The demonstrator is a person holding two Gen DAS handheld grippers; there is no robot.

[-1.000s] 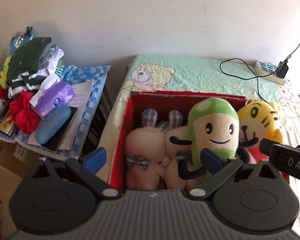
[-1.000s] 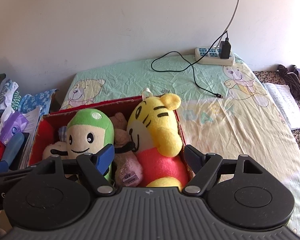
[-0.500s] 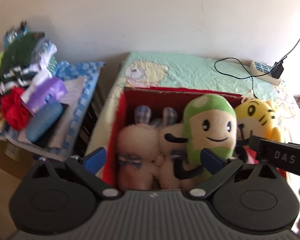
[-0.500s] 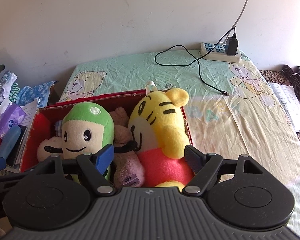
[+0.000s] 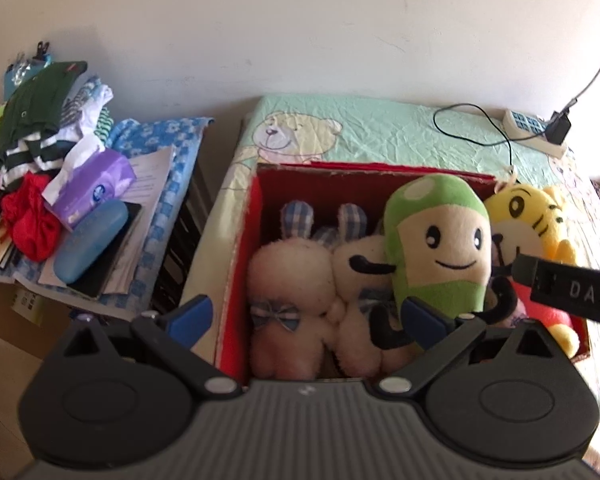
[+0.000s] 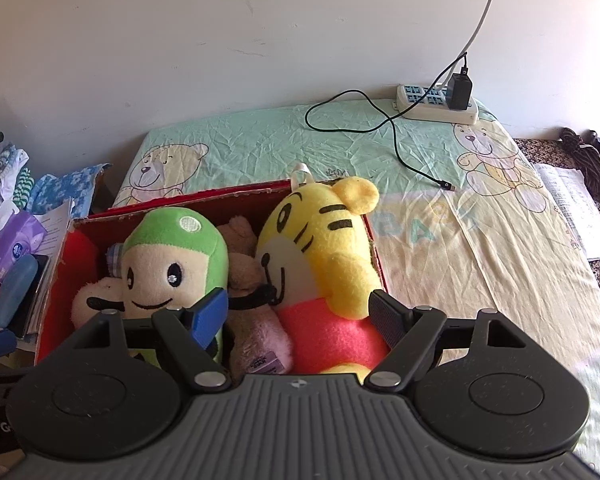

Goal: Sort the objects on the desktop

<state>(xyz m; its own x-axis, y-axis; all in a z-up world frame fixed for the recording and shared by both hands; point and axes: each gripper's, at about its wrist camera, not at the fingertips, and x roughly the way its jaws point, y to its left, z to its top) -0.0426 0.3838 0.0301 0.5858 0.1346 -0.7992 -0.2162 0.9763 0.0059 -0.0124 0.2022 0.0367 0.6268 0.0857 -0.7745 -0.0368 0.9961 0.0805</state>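
Note:
A red box [image 5: 252, 216] [image 6: 56, 280] stands on the bed, packed with plush toys. A green-capped doll [image 5: 440, 248] [image 6: 172, 260] stands in the middle, a yellow tiger [image 5: 532, 216] [image 6: 324, 248] at the right, a cream bunny [image 5: 292, 272] at the left and a pinkish bear [image 6: 256, 336] between them. My left gripper [image 5: 306, 316] is open and empty in front of the box's left half. My right gripper [image 6: 298, 312] is open and empty in front of the tiger. The right gripper's body [image 5: 572, 294] shows in the left wrist view.
A side table at the left holds clothes [image 5: 40, 120], a purple tissue pack [image 5: 96, 188], a blue glasses case [image 5: 92, 240], papers and a red cloth [image 5: 28, 224]. A power strip [image 6: 436, 104] with a black cable lies at the bed's far end. A book [image 6: 576, 216] lies at the right.
Both views have shifted slightly; the right gripper has pulled back and up a little from the box. Both grippers stay open and the toys have not moved.

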